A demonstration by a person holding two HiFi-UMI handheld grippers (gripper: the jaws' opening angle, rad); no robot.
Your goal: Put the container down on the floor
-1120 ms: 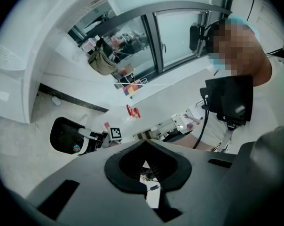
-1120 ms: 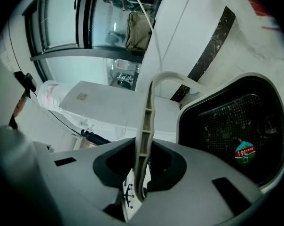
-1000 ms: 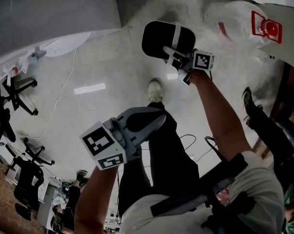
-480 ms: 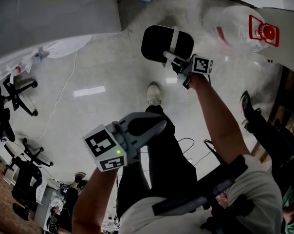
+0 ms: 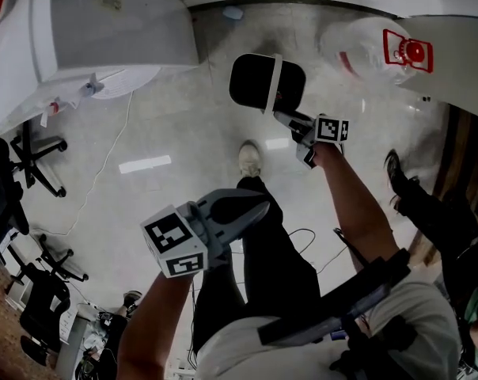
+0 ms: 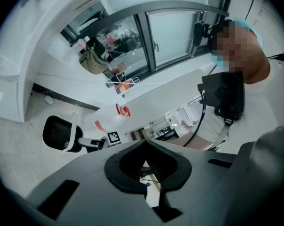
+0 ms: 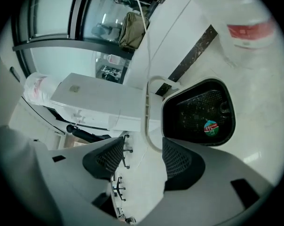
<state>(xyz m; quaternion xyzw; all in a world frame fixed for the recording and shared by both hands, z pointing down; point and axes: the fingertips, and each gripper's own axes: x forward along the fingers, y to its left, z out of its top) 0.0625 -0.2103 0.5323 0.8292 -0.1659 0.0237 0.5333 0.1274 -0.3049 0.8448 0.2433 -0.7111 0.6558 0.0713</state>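
Pale floor (image 5: 168,109) bears the black container (image 5: 251,81) just ahead of the right gripper (image 5: 282,116), jaws opening around its white handle (image 5: 273,81).

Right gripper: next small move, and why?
Probably pull the right gripper straight back from the container. Its jaws are opening, no pad presses on the white handle, and the container appears to rest on the floor, so lingering only risks nudging it.
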